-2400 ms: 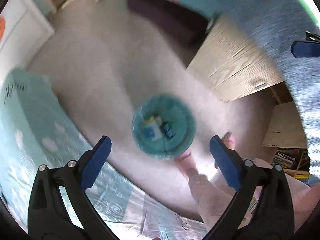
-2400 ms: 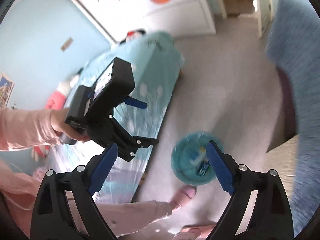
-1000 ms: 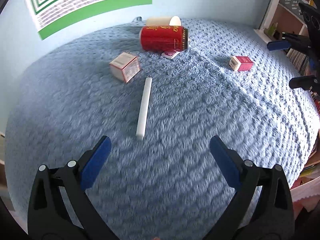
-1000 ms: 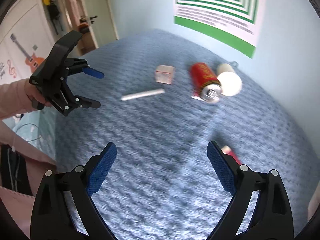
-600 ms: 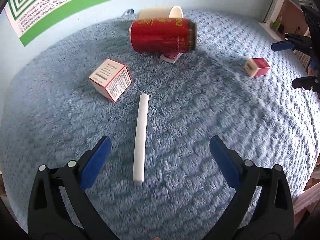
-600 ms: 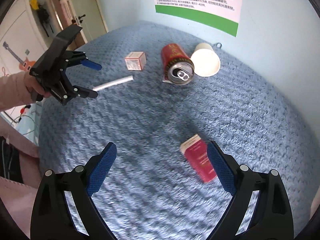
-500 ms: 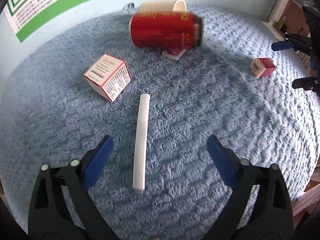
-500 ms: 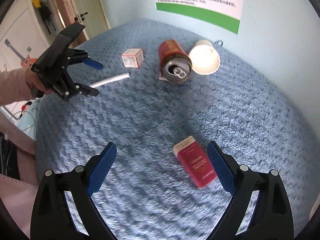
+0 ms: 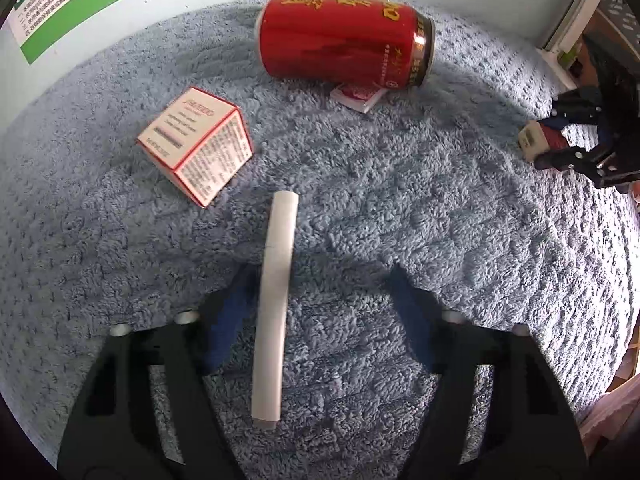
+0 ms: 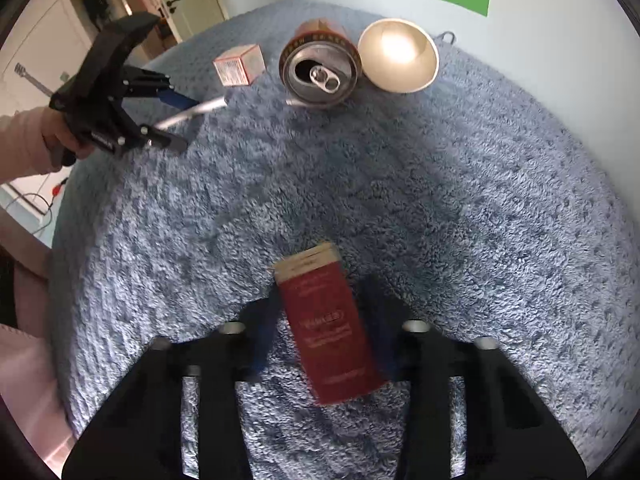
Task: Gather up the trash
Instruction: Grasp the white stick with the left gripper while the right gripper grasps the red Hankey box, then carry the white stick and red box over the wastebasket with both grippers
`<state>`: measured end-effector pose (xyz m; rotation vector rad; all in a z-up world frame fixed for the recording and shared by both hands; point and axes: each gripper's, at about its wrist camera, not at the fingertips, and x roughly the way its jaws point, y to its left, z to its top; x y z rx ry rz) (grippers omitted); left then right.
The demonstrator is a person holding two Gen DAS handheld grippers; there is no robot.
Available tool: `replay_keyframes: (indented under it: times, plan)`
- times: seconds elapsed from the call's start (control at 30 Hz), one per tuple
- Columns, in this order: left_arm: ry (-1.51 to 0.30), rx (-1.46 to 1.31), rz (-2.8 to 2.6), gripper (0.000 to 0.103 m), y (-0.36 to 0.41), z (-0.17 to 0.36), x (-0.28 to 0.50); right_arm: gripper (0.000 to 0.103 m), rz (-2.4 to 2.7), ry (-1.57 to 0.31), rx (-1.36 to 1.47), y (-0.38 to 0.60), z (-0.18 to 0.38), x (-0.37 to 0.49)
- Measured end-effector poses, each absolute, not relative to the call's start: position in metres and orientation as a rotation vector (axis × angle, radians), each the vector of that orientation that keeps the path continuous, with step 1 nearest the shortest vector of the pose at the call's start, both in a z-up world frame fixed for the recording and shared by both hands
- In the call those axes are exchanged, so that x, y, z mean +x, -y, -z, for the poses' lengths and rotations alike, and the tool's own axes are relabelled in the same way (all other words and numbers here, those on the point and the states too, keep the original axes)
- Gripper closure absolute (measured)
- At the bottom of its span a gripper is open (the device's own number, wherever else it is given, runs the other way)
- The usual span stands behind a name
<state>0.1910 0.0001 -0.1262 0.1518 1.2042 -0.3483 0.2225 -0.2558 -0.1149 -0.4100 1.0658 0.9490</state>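
Centrally, red can [image 9: 344, 42] (gold Chinese script), Shiseido box [image 9: 198, 144], white stick [image 9: 275, 300].

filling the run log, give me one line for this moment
left gripper: open astride white tube | right gripper: closing around red box | red can, paper cup uncollected

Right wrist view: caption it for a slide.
Right tool closing around a red box on the blue blanket.
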Motion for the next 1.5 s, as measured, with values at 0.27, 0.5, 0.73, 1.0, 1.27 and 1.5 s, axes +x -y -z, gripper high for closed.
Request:
replay_keyframes:
  times: [0.27, 0.5, 0.73, 1.0, 1.27, 1.5]
  plan:
    - [-1.199, 0.138, 0.368, 0.092, 0.001, 0.121, 0.191, 0.073, -0.994, -1.000, -0.377, 0.247, 0.090, 0.227]
    - [-1.127, 0.163, 0.404, 0.092, 0.010, 0.092, 0.182, 0.073, -1.038, -0.954, -0.397, 0.225, 0.068, 0.223]
    - [-1.090, 0.189, 0.397, 0.092, 0.003, 0.069, 0.158, 0.073, -1.093, -0.931, -0.442, 0.197, 0.055, 0.210]
    - [-1.060, 0.170, 0.303, 0.092, -0.032, 0.046, 0.119, 0.073, -1.215, -0.900, -0.508, 0.144, 0.041, 0.185]
    - [-1.049, 0.097, 0.151, 0.092, -0.087, 0.041, 0.059, 0.073, -1.375, -0.841, -0.593, 0.068, 0.026, 0.148]
    - [-1.034, 0.017, 0.039, 0.092, -0.149, 0.035, -0.016, 0.073, -1.506, -0.804, -0.681, -0.012, 0.019, 0.096]
